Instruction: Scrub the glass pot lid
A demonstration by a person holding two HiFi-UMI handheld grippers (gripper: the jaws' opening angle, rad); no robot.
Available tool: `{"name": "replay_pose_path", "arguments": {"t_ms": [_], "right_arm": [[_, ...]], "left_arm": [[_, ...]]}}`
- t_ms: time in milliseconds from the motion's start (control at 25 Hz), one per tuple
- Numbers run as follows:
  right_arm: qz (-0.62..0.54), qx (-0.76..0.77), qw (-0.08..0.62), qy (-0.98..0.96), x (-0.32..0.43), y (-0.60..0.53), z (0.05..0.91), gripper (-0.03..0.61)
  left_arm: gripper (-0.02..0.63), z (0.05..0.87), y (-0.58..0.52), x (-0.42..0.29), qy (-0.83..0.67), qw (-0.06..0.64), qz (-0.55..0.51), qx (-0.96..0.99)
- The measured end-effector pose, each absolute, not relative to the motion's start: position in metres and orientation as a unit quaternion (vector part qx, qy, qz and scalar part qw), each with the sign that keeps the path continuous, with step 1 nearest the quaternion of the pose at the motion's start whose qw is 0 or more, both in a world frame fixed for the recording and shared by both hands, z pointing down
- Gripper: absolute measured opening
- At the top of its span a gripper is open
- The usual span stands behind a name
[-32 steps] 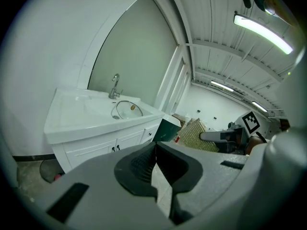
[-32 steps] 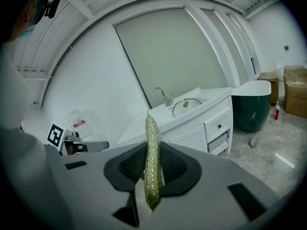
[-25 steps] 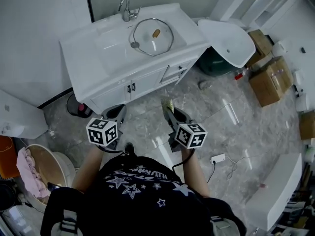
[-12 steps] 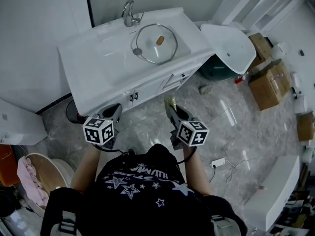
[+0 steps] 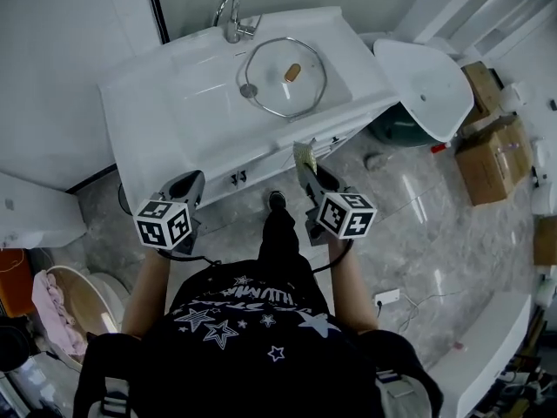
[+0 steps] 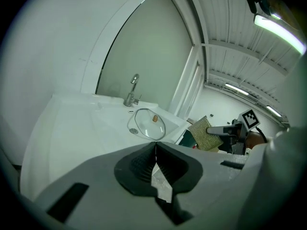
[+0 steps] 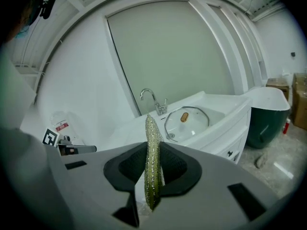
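Note:
The glass pot lid with a steel rim and a brown knob lies in the basin of the white vanity sink; it also shows in the left gripper view and the right gripper view. My right gripper is shut on a yellow-green scrub pad, held upright in front of the vanity's front edge, short of the lid. My left gripper hangs lower left of the sink, its jaws shut with nothing between them.
A chrome faucet stands behind the lid. A loose white basin leans at the right beside cardboard boxes. A bucket with pink cloth sits at lower left. Vanity doors face my legs.
The person has stepped toward the vanity; both grippers have come closer to its front edge, the right one with the scrub pad nearing the lid.

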State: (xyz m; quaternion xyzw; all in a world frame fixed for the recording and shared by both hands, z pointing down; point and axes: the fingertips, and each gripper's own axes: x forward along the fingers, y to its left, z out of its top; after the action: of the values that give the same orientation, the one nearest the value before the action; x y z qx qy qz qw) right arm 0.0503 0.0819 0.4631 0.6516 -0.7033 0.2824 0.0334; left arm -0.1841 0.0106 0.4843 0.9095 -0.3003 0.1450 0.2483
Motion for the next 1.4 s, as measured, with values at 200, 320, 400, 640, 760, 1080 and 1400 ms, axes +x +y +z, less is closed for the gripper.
{"name": "replay_pose_path", "arguments": {"t_ms": [200,320,400,640,760,1080,1400], "right_arm": [[0.287,0.629,0.032,-0.721,0.089,0.023,0.463,0.069],[0.288,0.619,0.034,-0.730,0.112,-0.009,0.462,0.071],[0.287,0.613,0.037,-0.735,0.128,-0.027,0.460,0.069],[0.289,0.601,0.039,-0.744,0.167,-0.079,0.457,0.069],[0.292,0.594,0.041,-0.748,0.181,-0.101,0.457,0.071],[0.298,0.576,0.053,-0.759,0.208,-0.155,0.469,0.069],[0.289,0.567,0.084,-0.767,0.237,-0.222,0.487,0.069]], "left_arm": [[0.009,0.484,-0.031,-0.145,-0.319,0.258,0.145,0.900],[0.009,0.478,-0.057,-0.120,-0.329,0.256,0.139,0.899],[0.009,0.477,-0.070,-0.104,-0.333,0.257,0.137,0.897],[0.009,0.477,-0.106,-0.072,-0.356,0.264,0.138,0.886],[0.009,0.478,-0.119,-0.059,-0.365,0.267,0.142,0.880],[0.009,0.478,-0.158,-0.037,-0.399,0.271,0.138,0.865],[0.009,0.481,-0.192,-0.025,-0.443,0.253,0.140,0.849]]}}
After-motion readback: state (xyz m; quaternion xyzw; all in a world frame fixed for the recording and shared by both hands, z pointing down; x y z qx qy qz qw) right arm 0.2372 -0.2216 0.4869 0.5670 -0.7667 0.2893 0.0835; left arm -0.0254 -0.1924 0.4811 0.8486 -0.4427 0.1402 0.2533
